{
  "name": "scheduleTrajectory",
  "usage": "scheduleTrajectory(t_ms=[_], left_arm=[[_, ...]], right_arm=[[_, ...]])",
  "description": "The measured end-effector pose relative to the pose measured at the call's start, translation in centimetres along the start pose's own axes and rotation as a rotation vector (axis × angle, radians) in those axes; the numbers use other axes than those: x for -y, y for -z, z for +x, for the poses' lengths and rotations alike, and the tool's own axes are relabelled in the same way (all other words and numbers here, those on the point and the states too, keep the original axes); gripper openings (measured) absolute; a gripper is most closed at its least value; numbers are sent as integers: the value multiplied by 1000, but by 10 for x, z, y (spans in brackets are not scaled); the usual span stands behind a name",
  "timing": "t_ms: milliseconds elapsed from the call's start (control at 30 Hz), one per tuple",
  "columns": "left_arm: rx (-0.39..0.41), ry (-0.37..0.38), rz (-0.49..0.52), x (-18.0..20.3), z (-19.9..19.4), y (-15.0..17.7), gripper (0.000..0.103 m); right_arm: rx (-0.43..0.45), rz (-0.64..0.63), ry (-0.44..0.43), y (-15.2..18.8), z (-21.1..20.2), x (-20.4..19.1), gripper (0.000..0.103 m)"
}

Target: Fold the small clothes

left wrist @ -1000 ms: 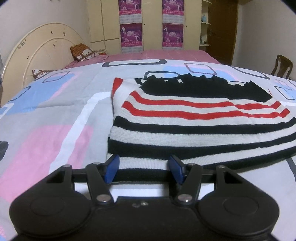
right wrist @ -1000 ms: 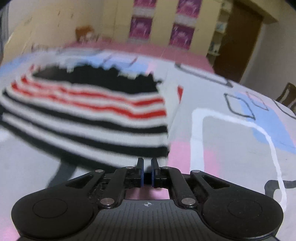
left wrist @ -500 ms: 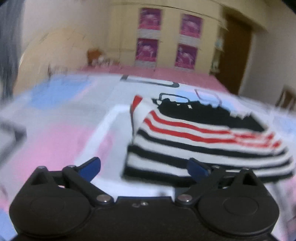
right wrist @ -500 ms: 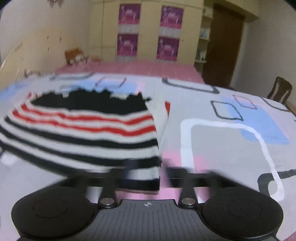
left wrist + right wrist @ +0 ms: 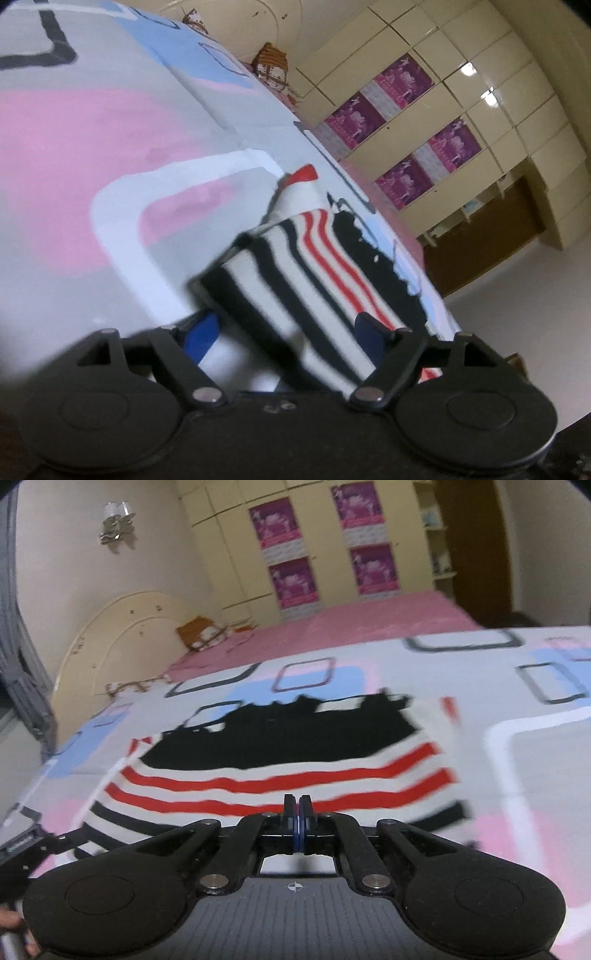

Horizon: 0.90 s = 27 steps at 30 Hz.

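Note:
A folded sweater [image 5: 314,280] with black, white and red stripes lies on the patterned bedsheet [image 5: 74,147]. My left gripper [image 5: 288,334] is rolled to one side, and the sweater's near corner lies between its wide jaws. They are closing, and the blue pads [image 5: 205,332] stand clear of the cloth. In the right wrist view the sweater [image 5: 280,775] lies flat ahead. My right gripper [image 5: 297,812] is shut at its near edge, and I see no cloth between the pads. Part of the left gripper's body [image 5: 22,845] shows at the lower left.
The bedsheet [image 5: 535,775] spreads wide on all sides of the sweater. A pink cover [image 5: 369,620] lies beyond it, with a cream headboard [image 5: 122,635] to the left. A wardrobe [image 5: 480,110] with purple posters and a brown door [image 5: 472,546] stand behind.
The left gripper rolled hard to one side and its jaws widened around the sweater's corner. The right gripper opened, shut again and rose, now facing the middle of the sweater's near edge.

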State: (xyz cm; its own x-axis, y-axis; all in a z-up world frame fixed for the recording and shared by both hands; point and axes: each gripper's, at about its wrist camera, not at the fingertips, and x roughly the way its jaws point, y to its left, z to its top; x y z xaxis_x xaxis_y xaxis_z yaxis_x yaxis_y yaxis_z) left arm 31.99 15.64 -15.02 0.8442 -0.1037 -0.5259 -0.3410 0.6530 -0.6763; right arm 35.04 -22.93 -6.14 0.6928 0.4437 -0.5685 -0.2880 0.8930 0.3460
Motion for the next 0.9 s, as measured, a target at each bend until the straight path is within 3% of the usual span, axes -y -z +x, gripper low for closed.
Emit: scheduleTrajectory(t_ms=[133, 233, 267, 300, 367, 433, 500, 533, 600, 767, 900], left_arm=[[34, 4, -60, -2, 25, -15, 69], [69, -52, -95, 6, 41, -21, 60], [58, -74, -81, 10, 45, -23, 26], [33, -85, -84, 11, 48, -26, 25], [73, -36, -105, 11, 37, -30, 25], [89, -14, -44, 17, 30, -31, 25], [64, -53, -28, 10, 38, -28, 25], [38, -84, -20, 5, 45, -26, 25], [33, -61, -47, -3, 45, -26, 25], [58, -49, 28, 16, 34, -30, 24], [79, -51, 130, 54, 26, -30, 24]], right_arm=[[-42, -22, -37, -4, 36, -18, 2], [-85, -36, -44, -2, 62, -27, 2], [-103, -40, -40, -2, 70, -29, 2], [-112, -39, -36, -2, 74, -30, 2], [-100, -42, -44, -5, 73, -33, 2], [-69, -79, -49, -7, 71, -41, 2], [-86, -103, -61, -1, 81, -43, 2], [-153, -144, -10, 7, 95, -44, 0], [-128, -214, 29, 20, 103, -47, 0], [-142, -173, 28, 17, 102, -43, 0], [-152, -152, -2, 14, 99, -36, 0]])
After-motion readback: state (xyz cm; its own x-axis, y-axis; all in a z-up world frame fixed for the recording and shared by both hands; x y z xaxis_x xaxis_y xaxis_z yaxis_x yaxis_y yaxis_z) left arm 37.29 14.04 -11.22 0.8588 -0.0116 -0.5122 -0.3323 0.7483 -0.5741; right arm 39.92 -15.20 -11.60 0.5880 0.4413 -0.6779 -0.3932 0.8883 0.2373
